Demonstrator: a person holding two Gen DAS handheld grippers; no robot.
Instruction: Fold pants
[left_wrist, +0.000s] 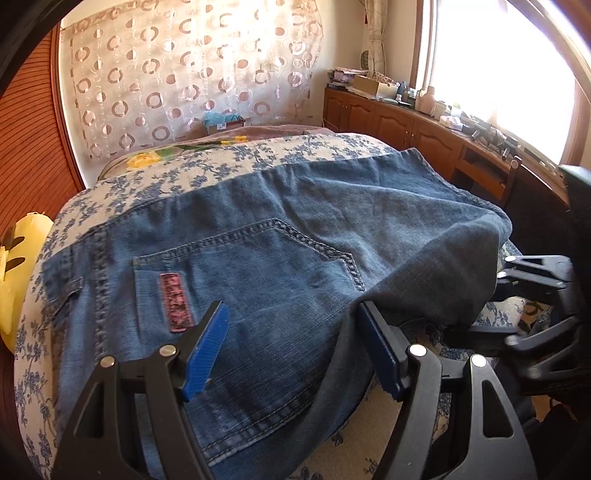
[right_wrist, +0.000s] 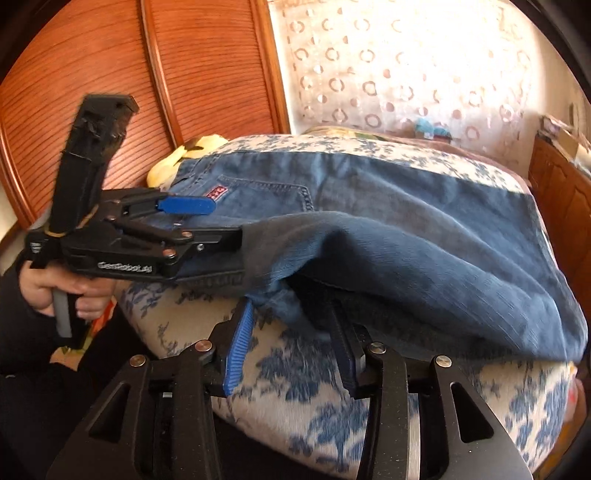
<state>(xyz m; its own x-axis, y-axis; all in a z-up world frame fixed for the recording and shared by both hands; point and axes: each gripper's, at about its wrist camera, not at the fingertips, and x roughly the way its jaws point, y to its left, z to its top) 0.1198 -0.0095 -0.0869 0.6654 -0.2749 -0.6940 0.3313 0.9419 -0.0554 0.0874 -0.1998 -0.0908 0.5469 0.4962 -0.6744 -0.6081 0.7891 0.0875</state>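
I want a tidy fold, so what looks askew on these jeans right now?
The jeans lie flat on the floral bedspread, but the folded-over leg is bunched into a raised ridge along the near edge, and its end droops crumpled between the open right gripper pads rather than lying flush.

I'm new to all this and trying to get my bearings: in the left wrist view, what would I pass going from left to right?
Yellow cushion → pink patch on the jeans pocket → folded-over pant leg → wooden cabinets under the window.
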